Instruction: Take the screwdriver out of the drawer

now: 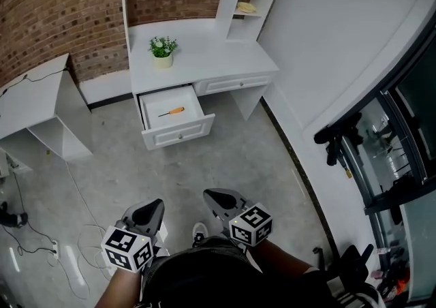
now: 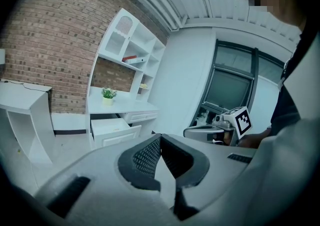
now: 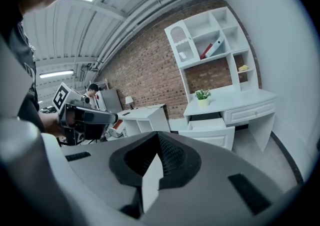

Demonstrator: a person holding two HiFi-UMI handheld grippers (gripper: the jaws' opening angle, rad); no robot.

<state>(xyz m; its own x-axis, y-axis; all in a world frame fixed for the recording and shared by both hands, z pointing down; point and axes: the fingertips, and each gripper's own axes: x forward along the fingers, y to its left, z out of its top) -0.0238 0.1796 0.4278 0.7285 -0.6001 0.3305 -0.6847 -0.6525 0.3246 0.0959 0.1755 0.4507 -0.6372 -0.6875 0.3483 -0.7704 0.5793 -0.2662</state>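
Screwdriver first: it lies on the white floor of the open drawer, orange handle toward 2 o'clock and dark shaft toward 8 o'clock, touching nothing else that I can make out. The drawer stands pulled out from the left side of the white desk, straight below the potted plant. In the head view this sits at about 11 o'clock from where you stand, well apart from both grippers.

By my reading the task is at its very start. You are in the approach, and no reach has begun. The next move calls for you to walk toward 11 o'clock, open one gripper, and bring it down over the drawer with its jaws set across the handle rather than along it.

Your left gripper is held low near your body at 7 o'clock in the head view. In the left gripper view its ribbed pads meet at the tips, so it is closed and has nothing between them.

Your right gripper sits just beside it at 5 o'clock. In the right gripper view its pads also press together at the tips, gripping nothing. Both aim roughly toward the desk.
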